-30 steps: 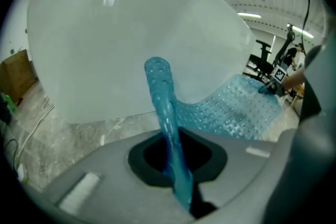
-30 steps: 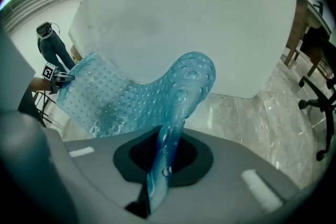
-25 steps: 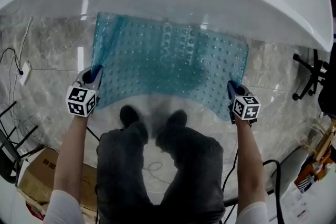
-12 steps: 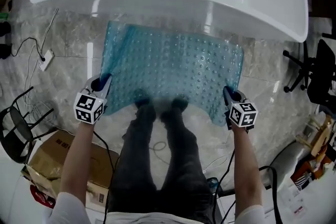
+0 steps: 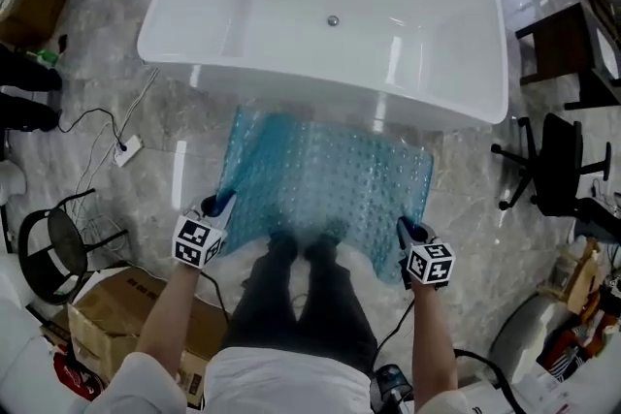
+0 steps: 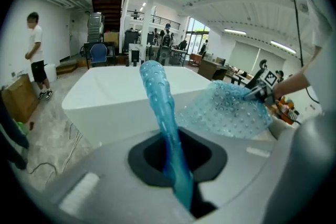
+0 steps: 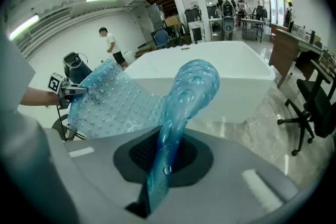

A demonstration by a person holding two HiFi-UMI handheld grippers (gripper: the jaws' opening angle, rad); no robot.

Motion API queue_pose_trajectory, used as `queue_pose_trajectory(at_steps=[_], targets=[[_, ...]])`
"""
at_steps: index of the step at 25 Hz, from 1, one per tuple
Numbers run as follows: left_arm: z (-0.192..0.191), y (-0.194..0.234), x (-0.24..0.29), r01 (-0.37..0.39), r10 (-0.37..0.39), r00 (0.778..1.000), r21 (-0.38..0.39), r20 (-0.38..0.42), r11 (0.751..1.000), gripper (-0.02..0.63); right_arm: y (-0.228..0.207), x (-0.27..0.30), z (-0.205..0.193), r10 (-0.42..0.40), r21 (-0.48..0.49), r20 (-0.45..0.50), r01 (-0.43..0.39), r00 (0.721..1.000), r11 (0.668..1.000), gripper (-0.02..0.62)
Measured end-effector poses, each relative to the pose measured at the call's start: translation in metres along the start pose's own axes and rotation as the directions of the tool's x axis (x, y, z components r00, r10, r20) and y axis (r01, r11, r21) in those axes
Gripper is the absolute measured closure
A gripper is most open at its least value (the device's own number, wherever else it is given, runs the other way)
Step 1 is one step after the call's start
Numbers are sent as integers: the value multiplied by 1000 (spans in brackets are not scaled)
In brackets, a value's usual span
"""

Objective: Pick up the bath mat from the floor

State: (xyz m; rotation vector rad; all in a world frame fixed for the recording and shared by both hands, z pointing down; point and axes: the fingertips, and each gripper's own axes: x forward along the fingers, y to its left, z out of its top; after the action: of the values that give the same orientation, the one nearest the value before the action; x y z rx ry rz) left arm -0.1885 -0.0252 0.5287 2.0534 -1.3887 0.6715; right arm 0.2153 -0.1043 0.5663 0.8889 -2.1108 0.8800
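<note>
the person is straightening up and the bath mat is rising too, stretched before the bathtub, its near corners clenched by the left gripper and right gripper, so the pickup is seemingly nearing completion.

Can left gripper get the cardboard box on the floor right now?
Probably not: the left gripper is shut on the bath mat, which the right gripper holds too; the cardboard box sits below it.

Translucent blue bath mat, bumpy, lifted off floor, hanging spread, edges curled.
</note>
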Motion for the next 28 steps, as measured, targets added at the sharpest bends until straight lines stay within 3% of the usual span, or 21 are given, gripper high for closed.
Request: queue_pose_trajectory(at_steps=[8,16,24,28], targets=[[83,-50,-148,8,-11,996,33,89,999,580,101,-141,54,41,12,102,-42,994,999,571],[124,-92,-231,39,-44,984,29,175,999,580,162,-231,75,81,47,212,-93,974,995,569],[145,-141,-252,110,-112,971,17,213,994,580,160,-284,62,75,85,276,-103,958,991,569],[151,-175,-253,103,-104,970,16,218,995,580,145,-309,57,109,76,299,-137,948,988,569]])
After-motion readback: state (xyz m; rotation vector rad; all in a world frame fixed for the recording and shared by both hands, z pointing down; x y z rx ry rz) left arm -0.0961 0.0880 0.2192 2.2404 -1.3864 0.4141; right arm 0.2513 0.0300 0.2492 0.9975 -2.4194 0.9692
